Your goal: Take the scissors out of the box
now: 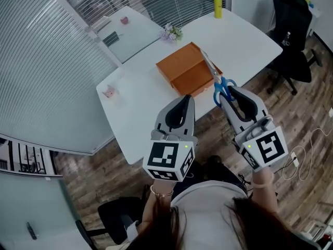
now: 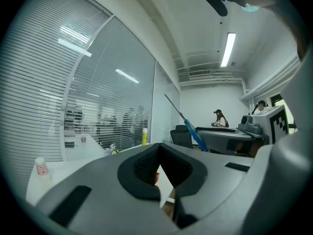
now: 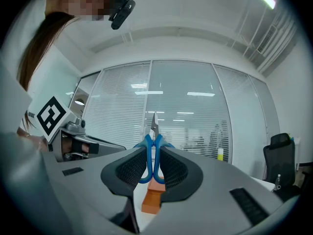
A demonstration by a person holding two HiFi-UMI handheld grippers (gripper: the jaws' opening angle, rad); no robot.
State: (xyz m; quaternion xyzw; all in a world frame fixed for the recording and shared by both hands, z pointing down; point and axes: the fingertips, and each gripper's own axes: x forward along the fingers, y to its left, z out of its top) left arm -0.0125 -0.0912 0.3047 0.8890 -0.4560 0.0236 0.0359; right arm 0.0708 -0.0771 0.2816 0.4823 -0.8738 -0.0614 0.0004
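Observation:
An orange box (image 1: 188, 69) lies open on the white table (image 1: 140, 103); its near corner shows below the jaws in the right gripper view (image 3: 152, 199). My right gripper (image 1: 231, 91) is shut on the blue handles of the scissors (image 1: 222, 86), held in the air just right of the box, blades pointing away over its edge. In the right gripper view the scissors (image 3: 152, 155) stand upright between the pads of the right gripper (image 3: 152, 151). My left gripper (image 1: 186, 99) hovers at the table's near edge in front of the box, shut and empty (image 2: 159, 148). The scissors (image 2: 195, 135) also show in the left gripper view.
A yellow bottle (image 1: 217, 4) stands at the table's far end, small flowers (image 1: 171, 33) behind the box, and a pink item (image 1: 109, 91) at the left edge. A black office chair (image 1: 291, 30) is to the right. Glass walls with blinds close off the left.

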